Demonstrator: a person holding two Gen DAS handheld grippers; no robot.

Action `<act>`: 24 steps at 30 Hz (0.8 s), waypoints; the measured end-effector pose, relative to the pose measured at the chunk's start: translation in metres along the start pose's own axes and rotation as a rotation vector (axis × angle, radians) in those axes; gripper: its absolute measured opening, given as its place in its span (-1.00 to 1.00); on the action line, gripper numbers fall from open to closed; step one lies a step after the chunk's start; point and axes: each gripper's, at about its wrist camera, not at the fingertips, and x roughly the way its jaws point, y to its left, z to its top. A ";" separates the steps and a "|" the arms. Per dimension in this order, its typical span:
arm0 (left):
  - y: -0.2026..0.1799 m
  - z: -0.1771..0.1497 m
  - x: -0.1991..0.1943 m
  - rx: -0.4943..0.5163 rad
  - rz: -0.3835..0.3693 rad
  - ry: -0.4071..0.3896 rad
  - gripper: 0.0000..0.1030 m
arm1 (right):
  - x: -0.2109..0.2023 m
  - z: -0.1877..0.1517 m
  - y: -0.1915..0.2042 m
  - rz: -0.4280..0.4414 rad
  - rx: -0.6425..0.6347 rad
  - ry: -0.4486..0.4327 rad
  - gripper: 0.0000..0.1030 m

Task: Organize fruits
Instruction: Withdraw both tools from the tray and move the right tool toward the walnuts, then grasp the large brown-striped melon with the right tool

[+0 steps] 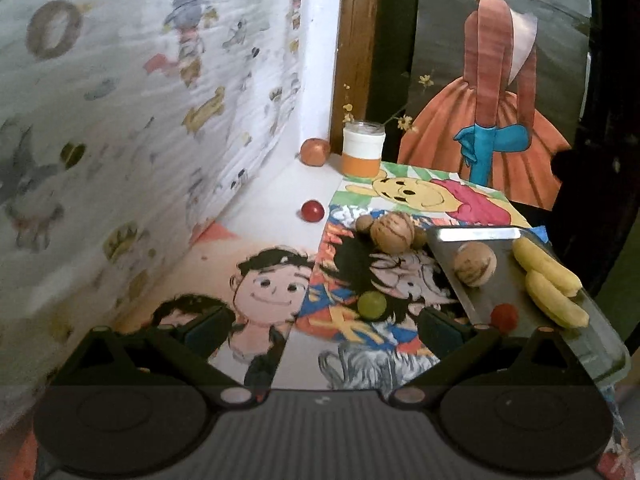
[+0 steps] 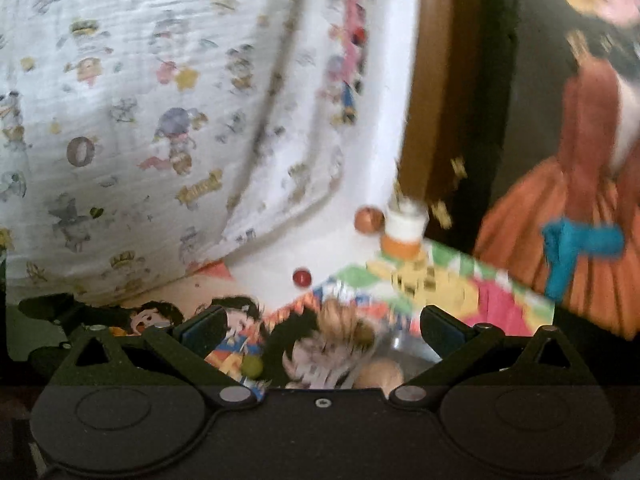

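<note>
Green grape [image 1: 371, 303] sits nearest the left tool [image 1: 324, 322], between its wide-open, empty jaws, on the drawing-covered tabletop [image 1: 272, 236]. Steel tray [image 1: 476, 280] at right holds bananas [image 1: 552, 284], one walnut [image 1: 475, 264] and a red fruit [image 1: 505, 315]; more walnuts [image 1: 391, 232], a red ball [image 1: 312, 211] and an apple [image 1: 315, 152] lie loose farther off. Looks like mid-sort: next, probably drop onto the grape and close gently. Right tool [image 2: 324, 328] is blurred, jaws spread, holding nothing.

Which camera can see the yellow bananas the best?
The left wrist camera. The bananas lie sharp and whole on the metal tray, next to a round brown fruit and a small red one. The right wrist camera is blurry and shows no bananas at all, only a bit of the tray.
</note>
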 end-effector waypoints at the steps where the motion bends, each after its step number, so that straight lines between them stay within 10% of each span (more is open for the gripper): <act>1: 0.000 0.002 0.003 0.006 -0.002 -0.002 0.99 | 0.003 0.005 -0.001 0.003 -0.021 -0.013 0.99; 24: -0.021 0.003 0.087 0.108 -0.098 0.057 0.80 | 0.185 -0.021 -0.043 0.192 -0.083 0.246 0.77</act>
